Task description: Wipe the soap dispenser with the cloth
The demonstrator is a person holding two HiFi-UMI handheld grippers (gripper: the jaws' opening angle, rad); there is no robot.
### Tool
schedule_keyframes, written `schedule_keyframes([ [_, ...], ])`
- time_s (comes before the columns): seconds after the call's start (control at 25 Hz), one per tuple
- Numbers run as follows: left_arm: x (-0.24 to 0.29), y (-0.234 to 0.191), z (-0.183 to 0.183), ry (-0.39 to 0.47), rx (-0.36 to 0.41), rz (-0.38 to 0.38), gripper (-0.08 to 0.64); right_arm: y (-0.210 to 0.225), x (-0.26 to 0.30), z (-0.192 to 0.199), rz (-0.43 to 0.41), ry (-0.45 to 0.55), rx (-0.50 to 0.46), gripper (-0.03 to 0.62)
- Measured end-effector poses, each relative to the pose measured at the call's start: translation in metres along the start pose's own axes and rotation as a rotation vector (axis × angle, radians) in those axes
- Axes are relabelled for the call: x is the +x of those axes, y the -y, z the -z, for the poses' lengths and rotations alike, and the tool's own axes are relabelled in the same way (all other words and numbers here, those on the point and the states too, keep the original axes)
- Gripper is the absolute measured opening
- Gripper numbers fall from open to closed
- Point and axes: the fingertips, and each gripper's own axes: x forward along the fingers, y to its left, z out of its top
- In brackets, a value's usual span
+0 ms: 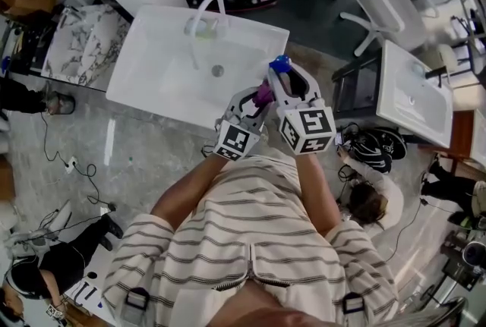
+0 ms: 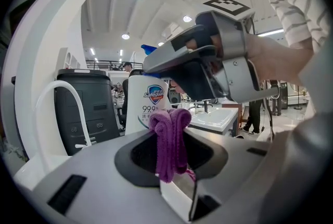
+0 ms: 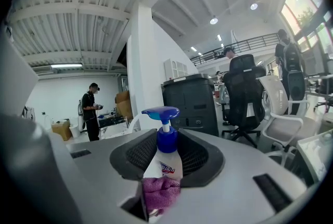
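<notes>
1. The soap dispenser [image 3: 164, 161] is held off the surface, above the front edge of the white sink [image 1: 152, 71]. It is clamped on its body by the right gripper [image 1: 282, 79], whose jaws stand partly apart with the bottle filling the gap between them.
2. The purple cloth [image 2: 169, 140] is pinched as a folded bunch by the left gripper [image 2: 171, 158], whose jaws are almost together. The top of the cloth is pressed against the lower front of the bottle.
3. The bottle is judged to be smooth plastic, so likely slippery, and more so if any soap has leaked. Its walls can be expected to yield under a hard squeeze, and its weight depends on the fill, which cannot be seen.
4. The body below the collar is judged the sound place to hold it. The blue pump head [image 3: 161, 112] is better left alone, since it sinks and dispenses when pressed.
5. The cloth is soft and limp, and is best kept bunched so that a firm pad is offered to the bottle.
6. The long axis of the dispenser runs bottom to top and is roughly upright, with the pump uppermost. In the right gripper view the spout points left.
</notes>
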Motion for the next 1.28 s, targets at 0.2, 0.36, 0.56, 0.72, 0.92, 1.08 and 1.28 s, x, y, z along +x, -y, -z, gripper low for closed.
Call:
schedule_keyframes([
  [0.2,-0.007,-0.004,0.002,-0.009,-0.018,-0.027,0.118,0.000,-0.003,0.002,-0.005,0.003,0.006,0.132],
  [0.36,-0.015,-0.007,0.001,-0.006,-0.027,-0.043,0.118,-0.002,-0.003,0.004,-0.012,0.005,0.010,0.132],
  [0.56,-0.021,-0.013,-0.005,0.003,-0.037,-0.066,0.118,-0.002,-0.002,0.004,-0.022,0.002,0.012,0.132],
  [0.72,-0.025,-0.017,-0.010,0.017,-0.039,-0.082,0.118,-0.001,-0.003,0.004,-0.028,0.001,0.009,0.132],
  [0.92,-0.033,-0.024,-0.019,0.040,-0.051,-0.097,0.118,0.000,-0.006,0.003,-0.031,-0.004,0.000,0.132],
  [1.08,-0.038,-0.030,-0.026,0.061,-0.064,-0.112,0.118,0.002,-0.008,0.002,-0.033,-0.004,-0.009,0.132],
  [1.28,-0.043,-0.039,-0.032,0.082,-0.069,-0.128,0.118,0.003,-0.010,0.002,-0.044,-0.011,-0.016,0.132],
])
